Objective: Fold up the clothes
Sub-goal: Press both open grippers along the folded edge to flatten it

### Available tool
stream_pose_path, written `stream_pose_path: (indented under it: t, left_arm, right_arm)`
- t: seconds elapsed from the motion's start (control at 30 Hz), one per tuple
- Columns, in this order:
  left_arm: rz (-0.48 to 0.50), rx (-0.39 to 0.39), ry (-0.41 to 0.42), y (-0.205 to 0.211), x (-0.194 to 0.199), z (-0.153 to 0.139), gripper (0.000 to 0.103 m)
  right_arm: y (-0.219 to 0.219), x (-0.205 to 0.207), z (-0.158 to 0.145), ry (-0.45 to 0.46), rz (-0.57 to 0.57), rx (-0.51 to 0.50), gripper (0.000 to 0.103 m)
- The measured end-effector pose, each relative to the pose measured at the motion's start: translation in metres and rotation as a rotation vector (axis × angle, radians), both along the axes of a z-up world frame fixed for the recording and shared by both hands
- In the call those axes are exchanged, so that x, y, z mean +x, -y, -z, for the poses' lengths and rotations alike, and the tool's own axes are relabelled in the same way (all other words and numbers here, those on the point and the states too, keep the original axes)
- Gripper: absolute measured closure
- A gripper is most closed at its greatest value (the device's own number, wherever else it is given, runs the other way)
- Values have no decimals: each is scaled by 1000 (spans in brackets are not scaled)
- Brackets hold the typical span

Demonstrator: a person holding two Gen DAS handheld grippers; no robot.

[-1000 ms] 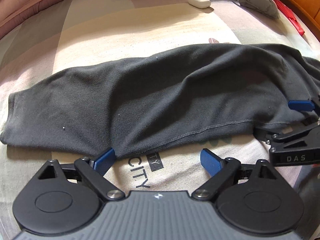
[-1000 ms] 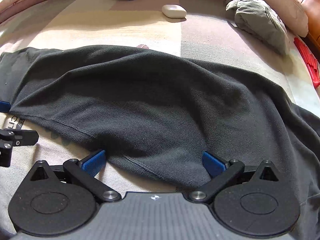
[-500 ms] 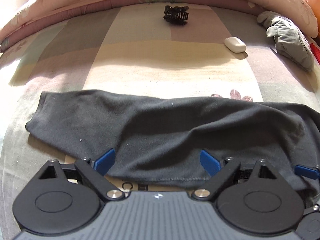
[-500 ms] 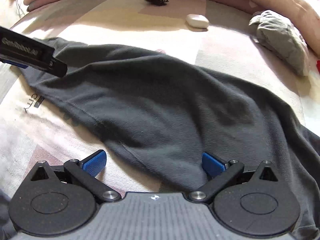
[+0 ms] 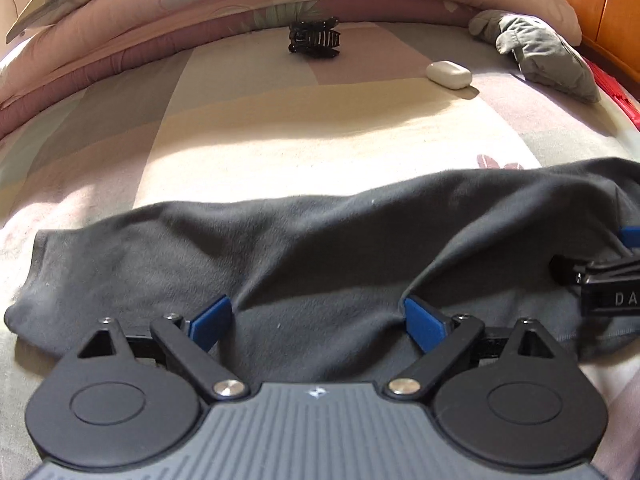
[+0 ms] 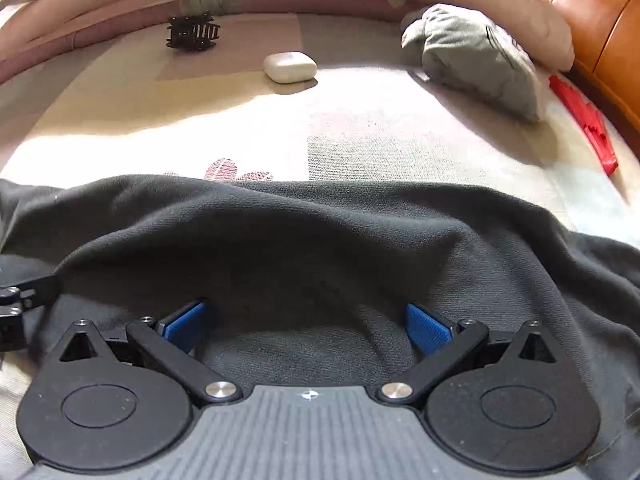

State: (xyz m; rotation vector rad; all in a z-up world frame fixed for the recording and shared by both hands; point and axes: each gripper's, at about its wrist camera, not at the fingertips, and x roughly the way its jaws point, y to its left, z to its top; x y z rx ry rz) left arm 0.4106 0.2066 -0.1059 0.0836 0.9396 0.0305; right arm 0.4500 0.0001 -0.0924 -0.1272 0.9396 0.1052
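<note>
Because both the left gripper [image 5: 318,316] and right gripper [image 6: 308,322] sit spread apart over the dark garment [image 5: 320,248], neither grips it. Closing now could pinch only the top layer, skewing the fold.

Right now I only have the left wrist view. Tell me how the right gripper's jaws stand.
Observer: The right gripper is open, with the dark garment lying between its pads.
Operator: Report what lies to its right.
Observer: More of the garment spreads past its right finger to the edge of the picture.
Operator: Check the red thing at my right edge.
Observer: The red object lies on the bedcover, apart from the garment.
</note>
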Motion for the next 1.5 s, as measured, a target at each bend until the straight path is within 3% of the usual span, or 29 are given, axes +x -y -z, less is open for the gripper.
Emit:
stream_pose_path:
  t: [0.17,0.27,0.4,0.47,0.53,0.63,0.77,0.83,0.87,0.97,1.1,1.2,1.37,1.47,1.5]
  left_arm:
    - [-37,-29,-21,-10,-29,-8,11]
    - [-50,-61,18,-15,-24,-22,16]
    - [-60,-43,91,-25,2,-27,16]
    - [-81,-42,75,-29,15,-19,16]
    - [-104,-21,7,-31,18,-7,16]
    - [-108,-13,2,-36,-11,-2,12]
    - [-135,-31,-68,-39,-30,-13,14]
    - [-139,-52,-46,-42,-27,-22,17]
    - [-124,-41,-7,-42,-22,-27,17]
    - [-91,-3,54,-39,4,-31,16]
    - [-121,15,-11,-43,29,-18,16]
    - [-167,-36,-78,-56,10,-10,13]
    - [-160,-49,-179,-62,-15,-20,14]
    - [-124,-32,-106,-60,-5,-33,16]
    - [-107,-16,-72,-57,2,-36,16]
  right_arm:
    - [5,-39,-5,-68,-47,-30,0]
    - [1,-32,-15,-108,-111,-60,0]
    - [-19,-15,-22,5,-158,-85,0]
    - [-31,-5,-16,-8,-159,-75,0]
    - [-42,6,-9,-21,-160,-66,0]
    - [-35,-7,-8,-78,-124,-26,0]
    - [-24,-30,-13,-189,-163,-9,0]
    - [-26,-28,-20,-222,-203,-22,0]
    - [-27,-26,-25,-196,-216,-16,0]
    - [-42,-10,-28,-141,-277,68,0]
    - [-67,7,-24,-106,-411,179,0]
    - [-74,3,-18,-194,-473,195,0]
    - [-66,-14,-24,-403,-581,284,0]
    - [-57,-1,-29,-452,-537,373,0]
    - [-56,4,-32,-415,-520,377,0]
